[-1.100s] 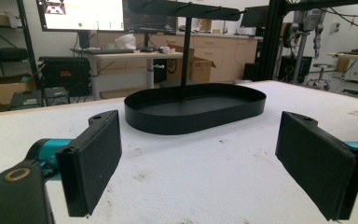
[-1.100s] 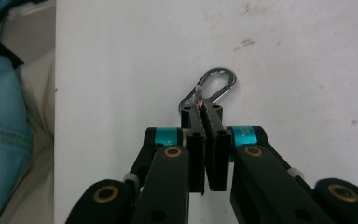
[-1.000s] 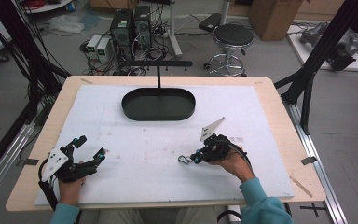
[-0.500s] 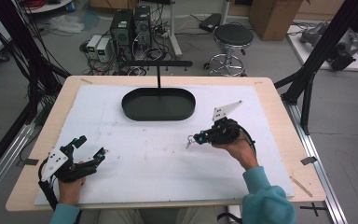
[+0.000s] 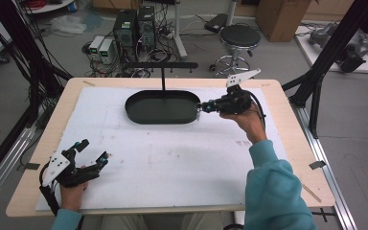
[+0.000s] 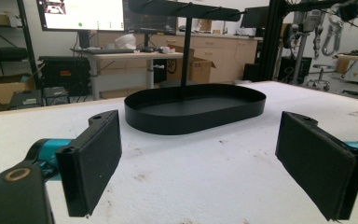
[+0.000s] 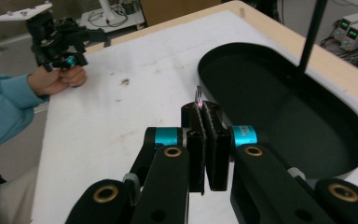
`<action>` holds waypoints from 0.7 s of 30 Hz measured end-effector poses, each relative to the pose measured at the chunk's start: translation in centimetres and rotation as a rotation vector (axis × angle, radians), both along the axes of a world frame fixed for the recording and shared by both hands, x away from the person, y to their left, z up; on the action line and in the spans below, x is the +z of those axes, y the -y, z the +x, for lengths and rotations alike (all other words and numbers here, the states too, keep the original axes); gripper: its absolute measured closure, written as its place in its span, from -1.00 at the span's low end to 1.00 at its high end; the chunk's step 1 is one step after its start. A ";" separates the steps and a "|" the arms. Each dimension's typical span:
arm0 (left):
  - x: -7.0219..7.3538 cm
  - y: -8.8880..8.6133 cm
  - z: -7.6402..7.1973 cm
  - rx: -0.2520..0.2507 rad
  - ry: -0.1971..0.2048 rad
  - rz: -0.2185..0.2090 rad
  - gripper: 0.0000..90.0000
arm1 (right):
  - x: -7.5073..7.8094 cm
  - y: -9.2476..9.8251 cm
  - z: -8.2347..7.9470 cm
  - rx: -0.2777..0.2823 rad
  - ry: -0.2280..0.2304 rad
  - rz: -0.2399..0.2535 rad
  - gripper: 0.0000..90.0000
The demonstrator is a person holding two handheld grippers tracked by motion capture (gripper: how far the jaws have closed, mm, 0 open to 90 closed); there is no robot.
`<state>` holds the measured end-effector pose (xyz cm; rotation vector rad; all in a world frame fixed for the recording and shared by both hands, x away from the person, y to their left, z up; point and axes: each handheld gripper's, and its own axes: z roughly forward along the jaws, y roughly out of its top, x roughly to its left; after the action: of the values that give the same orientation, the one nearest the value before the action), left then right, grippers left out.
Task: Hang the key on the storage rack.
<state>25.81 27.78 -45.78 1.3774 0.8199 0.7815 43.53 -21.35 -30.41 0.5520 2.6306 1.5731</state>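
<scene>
A black oval tray (image 5: pixel 159 119) lies at the far middle of the white mat, with a thin post and crossbar (image 5: pixel 161 65) rising from it. My right gripper (image 5: pixel 200 108) hangs in the air at the tray's right end and points left over its rim. In the right gripper view its jaws (image 7: pixel 204 109) are shut on a small silvery metal ring (image 7: pixel 198 94), whose edge sticks out above the pads, with the tray (image 7: pixel 270 93) just beyond. My left gripper (image 5: pixel 95 149) rests on the mat at the near left, open, with nothing between its pads (image 6: pixel 93 163).
The white mat (image 5: pixel 172 163) covers most of the wooden table (image 5: pixel 292 143). A stool (image 5: pixel 239 38), electronics boxes and cables stand on the floor beyond the far edge. Black frame legs (image 5: pixel 316 96) rise at both sides of the table.
My right gripper has risen from the mat's near right and moved far and left to the tray's right end, still shut on the metal ring. The left gripper has not moved.
</scene>
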 end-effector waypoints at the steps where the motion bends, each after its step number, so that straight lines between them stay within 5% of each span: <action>1: 0.0 0.0 0.0 0.002 0.001 -0.002 -0.67 | 0.3 -0.1 0.3 -0.004 0.006 -0.002 0.98; 10: 0.0 0.0 0.0 0.001 0.001 -0.001 -0.67 | 3.1 -1.2 3.3 -0.015 0.035 -0.035 0.98; 21: 0.0 0.0 -0.1 -0.001 0.002 0.010 -0.67 | 3.8 -2.0 6.0 -0.030 0.035 -0.039 0.98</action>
<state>25.75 27.79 -45.77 1.3850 0.8149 0.7873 49.54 -19.39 -26.62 0.5547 2.6091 1.5052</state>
